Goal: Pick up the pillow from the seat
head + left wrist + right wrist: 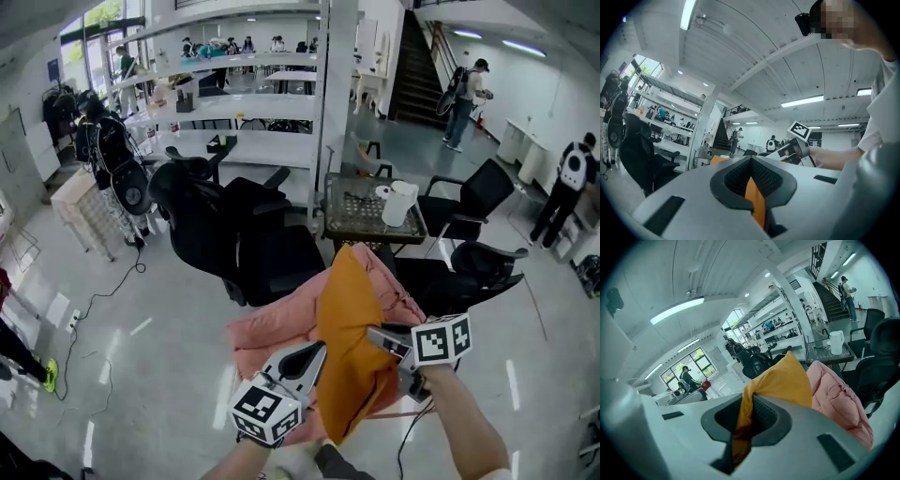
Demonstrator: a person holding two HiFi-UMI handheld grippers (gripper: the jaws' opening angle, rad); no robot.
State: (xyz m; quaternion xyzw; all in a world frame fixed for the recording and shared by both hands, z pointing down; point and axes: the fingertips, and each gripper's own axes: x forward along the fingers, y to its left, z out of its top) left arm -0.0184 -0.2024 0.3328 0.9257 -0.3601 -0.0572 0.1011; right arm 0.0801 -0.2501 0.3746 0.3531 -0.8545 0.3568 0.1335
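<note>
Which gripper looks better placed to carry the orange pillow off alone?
Right, probably: the right gripper has a thick bunch of the orange fabric pillow between its jaws; the left gripper pinches only a thin edge.

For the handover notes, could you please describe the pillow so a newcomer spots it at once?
From the black office chairs, come nearer to the bunched pink quilt. Over it, the left gripper and right gripper pinch the pillow: mustard orange, not pink.

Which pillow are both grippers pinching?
The orange pillow: the left gripper and the right gripper each clamp its cloth, while the pink pillow is in neither gripper.
</note>
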